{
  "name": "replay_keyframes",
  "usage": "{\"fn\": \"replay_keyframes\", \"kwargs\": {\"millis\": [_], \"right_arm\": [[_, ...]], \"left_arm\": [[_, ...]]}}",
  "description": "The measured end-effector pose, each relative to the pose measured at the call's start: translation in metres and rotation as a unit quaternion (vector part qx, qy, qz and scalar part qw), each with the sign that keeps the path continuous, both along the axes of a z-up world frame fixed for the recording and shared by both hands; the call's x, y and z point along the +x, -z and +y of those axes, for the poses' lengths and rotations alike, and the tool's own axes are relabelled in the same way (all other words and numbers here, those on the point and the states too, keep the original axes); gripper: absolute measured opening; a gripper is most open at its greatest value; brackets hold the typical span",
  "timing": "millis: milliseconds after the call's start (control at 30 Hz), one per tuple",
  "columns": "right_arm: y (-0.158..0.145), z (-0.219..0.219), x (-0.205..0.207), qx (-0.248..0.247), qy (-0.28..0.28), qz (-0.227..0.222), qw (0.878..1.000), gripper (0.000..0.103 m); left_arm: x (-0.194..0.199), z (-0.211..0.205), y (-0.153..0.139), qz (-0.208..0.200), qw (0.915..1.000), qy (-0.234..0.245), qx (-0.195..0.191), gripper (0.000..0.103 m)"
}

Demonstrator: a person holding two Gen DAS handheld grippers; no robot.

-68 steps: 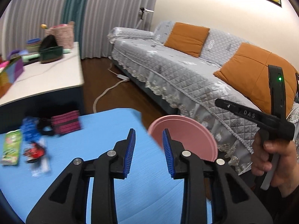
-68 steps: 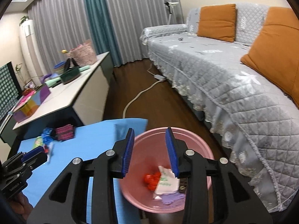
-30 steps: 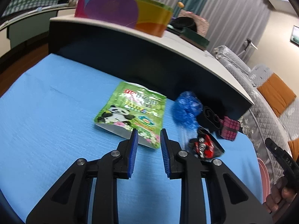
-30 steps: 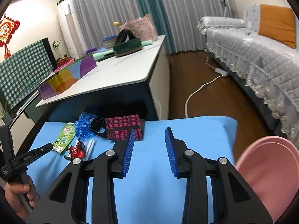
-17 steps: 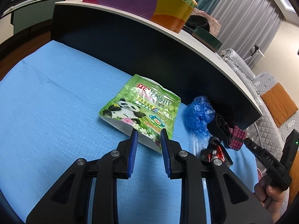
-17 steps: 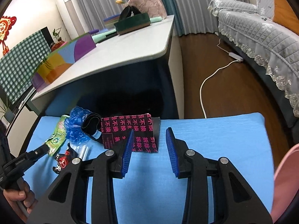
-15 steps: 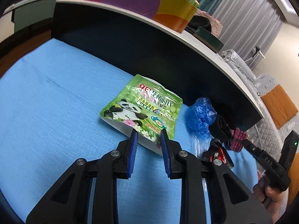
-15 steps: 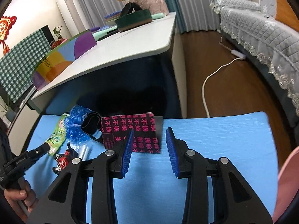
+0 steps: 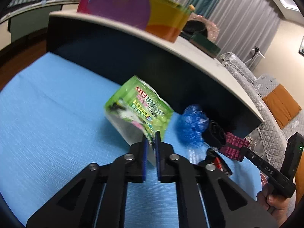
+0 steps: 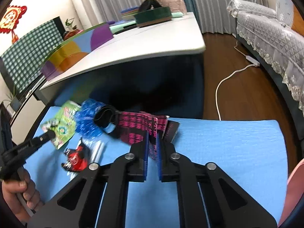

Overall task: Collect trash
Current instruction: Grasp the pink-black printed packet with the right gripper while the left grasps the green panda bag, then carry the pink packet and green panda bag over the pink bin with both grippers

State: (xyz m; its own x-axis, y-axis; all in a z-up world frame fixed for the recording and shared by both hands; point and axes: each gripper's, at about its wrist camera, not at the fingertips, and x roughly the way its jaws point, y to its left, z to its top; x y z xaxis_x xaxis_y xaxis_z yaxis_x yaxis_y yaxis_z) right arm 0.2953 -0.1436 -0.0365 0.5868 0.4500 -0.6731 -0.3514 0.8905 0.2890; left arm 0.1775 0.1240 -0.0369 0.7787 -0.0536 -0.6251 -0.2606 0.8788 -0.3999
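My left gripper (image 9: pixel 151 139) is shut on the near edge of a green snack bag (image 9: pixel 139 110) and tilts it up off the blue mat (image 9: pixel 47 129). The bag also shows in the right wrist view (image 10: pixel 60 125). My right gripper (image 10: pixel 153 142) is shut on the black and pink wrapper (image 10: pixel 140 128), whose edge lifts off the mat. Between them lie a crumpled blue wrapper (image 9: pixel 191 126), a black band (image 10: pixel 104 116), a red and black wrapper (image 10: pixel 76 158) and a clear plastic piece (image 10: pixel 97 152).
A white low table (image 10: pixel 152 41) stands behind the mat, with a colourful box (image 9: pixel 133 15) and a green tray (image 10: pixel 153 17) on it. The pink bin's rim (image 10: pixel 293 188) shows at the right edge. A grey sofa (image 10: pixel 275 30) and a white cable (image 10: pixel 228 79) lie to the right.
Both grippers have closed: the left on the green snack bag, lifting its edge, the right on the black and pink wrapper. Both moved forward to the trash.
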Motion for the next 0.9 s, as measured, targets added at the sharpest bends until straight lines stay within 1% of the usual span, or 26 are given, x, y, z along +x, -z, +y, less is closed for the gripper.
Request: {"fn": "replay_keyframes", "kwargs": {"millis": [67,167,233,333,567,767,900], "right_arm": [[-0.009,0.001,-0.008,-0.004,-0.001,-0.009,1.000,0.001],[-0.026,-0.002,-0.023,-0.008,0.002,-0.022,1.000,0.001],[-0.038,-0.006,-0.035,-0.010,0.004,-0.031,0.999,0.001],[-0.054,-0.015,-0.056,-0.019,0.006,-0.045,0.999,0.001],[-0.089,-0.038,-0.104,-0.024,0.017,-0.067,0.997,0.001],[-0.118,-0.057,-0.144,-0.028,0.025,-0.092,0.995,0.001],[-0.132,-0.073,-0.167,-0.019,0.038,-0.098,0.994,0.001]], "left_arm": [[-0.003,-0.006,-0.007,-0.005,0.9999,0.008,0.013,0.000],[-0.013,-0.016,-0.021,-0.016,0.9989,0.017,0.040,0.000],[-0.019,-0.021,-0.029,-0.023,0.9982,0.023,0.051,0.000],[-0.030,-0.026,-0.043,-0.034,0.9970,0.030,0.063,0.000],[-0.059,-0.044,-0.065,-0.046,0.9937,0.052,0.087,0.000],[-0.078,-0.066,-0.085,-0.064,0.9878,0.079,0.117,0.000],[-0.096,-0.079,-0.095,-0.076,0.9833,0.097,0.133,0.000]]}}
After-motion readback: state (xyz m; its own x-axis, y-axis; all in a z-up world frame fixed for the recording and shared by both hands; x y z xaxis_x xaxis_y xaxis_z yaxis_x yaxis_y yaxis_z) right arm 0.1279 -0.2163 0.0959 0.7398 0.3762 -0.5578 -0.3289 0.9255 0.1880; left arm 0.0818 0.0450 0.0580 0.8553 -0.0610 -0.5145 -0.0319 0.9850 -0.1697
